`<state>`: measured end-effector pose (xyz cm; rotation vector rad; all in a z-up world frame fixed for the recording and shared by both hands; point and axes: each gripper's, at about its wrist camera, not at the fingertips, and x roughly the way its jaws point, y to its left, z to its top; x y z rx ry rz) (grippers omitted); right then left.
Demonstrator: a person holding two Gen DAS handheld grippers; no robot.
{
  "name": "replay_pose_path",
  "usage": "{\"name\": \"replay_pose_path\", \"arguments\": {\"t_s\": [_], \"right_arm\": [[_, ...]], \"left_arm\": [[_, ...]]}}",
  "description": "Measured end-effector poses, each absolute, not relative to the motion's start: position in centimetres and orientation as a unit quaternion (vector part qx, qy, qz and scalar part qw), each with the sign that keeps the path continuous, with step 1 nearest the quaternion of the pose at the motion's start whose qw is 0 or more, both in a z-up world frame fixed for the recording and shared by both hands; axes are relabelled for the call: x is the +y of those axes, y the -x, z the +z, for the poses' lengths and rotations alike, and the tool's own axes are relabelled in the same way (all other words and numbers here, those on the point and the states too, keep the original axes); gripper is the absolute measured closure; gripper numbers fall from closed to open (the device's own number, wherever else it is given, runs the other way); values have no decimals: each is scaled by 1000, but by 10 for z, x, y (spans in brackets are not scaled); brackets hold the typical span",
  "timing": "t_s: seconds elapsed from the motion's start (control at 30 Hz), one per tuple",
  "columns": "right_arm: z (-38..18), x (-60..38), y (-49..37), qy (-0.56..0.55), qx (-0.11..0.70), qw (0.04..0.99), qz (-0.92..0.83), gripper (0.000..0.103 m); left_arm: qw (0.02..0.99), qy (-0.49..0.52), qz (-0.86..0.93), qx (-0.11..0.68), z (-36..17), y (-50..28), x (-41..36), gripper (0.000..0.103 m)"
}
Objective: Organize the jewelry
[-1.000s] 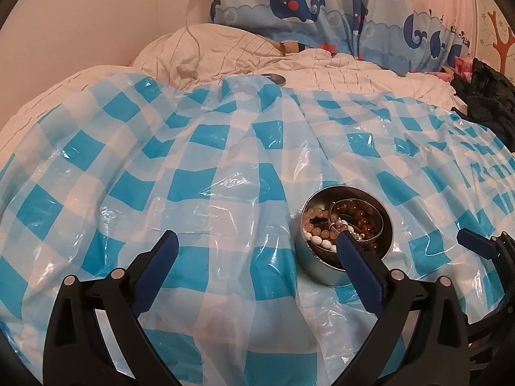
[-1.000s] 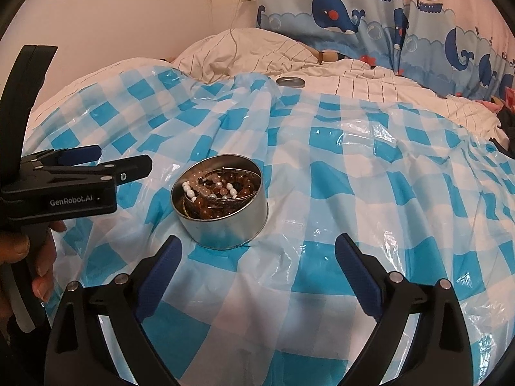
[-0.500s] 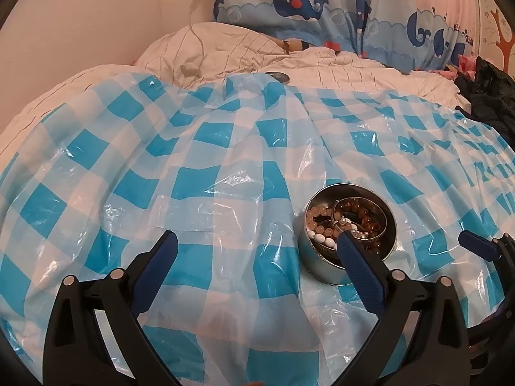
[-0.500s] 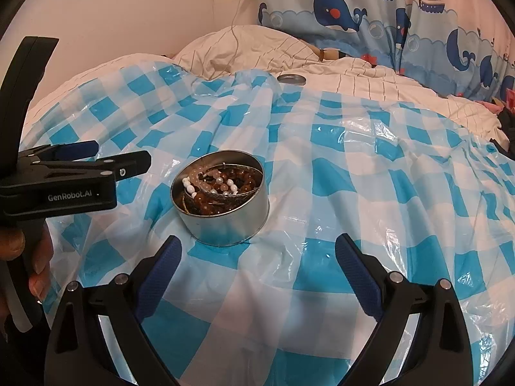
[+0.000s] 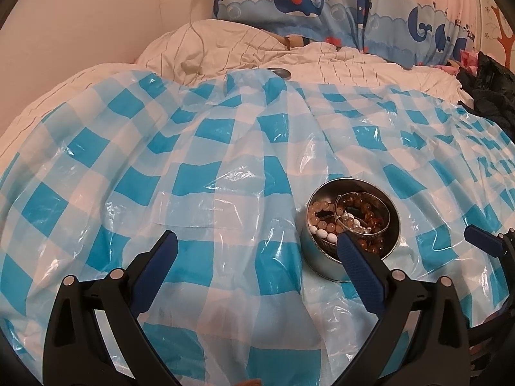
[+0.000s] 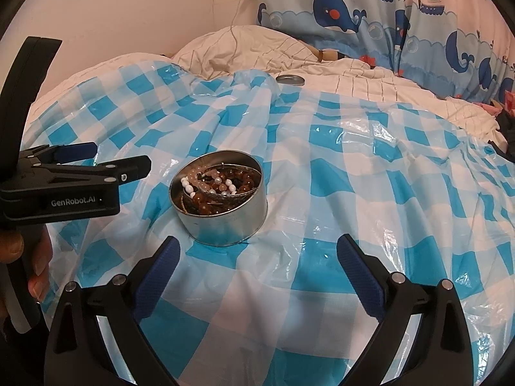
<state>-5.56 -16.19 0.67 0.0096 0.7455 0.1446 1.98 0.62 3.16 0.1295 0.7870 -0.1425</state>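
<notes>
Bead bracelets (image 6: 214, 189) in round tin (image 6: 225, 222), mid-bed: light, slippery, tangled; one strand is best pinched | left tongs (image 5: 257, 254), right tongs (image 6: 257, 254): held wide apart, nothing gripped

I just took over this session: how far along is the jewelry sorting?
Done, apparently: the bead bracelets already lie heaped in the round tin, and no loose pieces show on the checkered sheet. In hand: nothing; the left gripper and right gripper are both open and empty. Left: probably closing the tin, since its lid lies apart at the sheet's far edge.
</notes>
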Motion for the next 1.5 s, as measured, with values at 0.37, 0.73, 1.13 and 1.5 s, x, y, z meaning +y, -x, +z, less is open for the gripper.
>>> {"name": "replay_pose_path", "arguments": {"t_s": [0.37, 0.73, 1.13, 1.5], "right_arm": [[7, -168, 56, -2, 368, 928, 58, 9], [7, -167, 55, -2, 370, 928, 52, 7], [8, -167, 55, -1, 370, 928, 51, 7], [8, -167, 55, -1, 370, 928, 51, 7]], "left_arm": [[917, -68, -67, 388, 30, -21, 2, 8], [915, -70, -68, 390, 28, -20, 0, 8], [917, -69, -68, 388, 29, -19, -2, 8], [915, -65, -70, 391, 31, -17, -7, 8]]}}
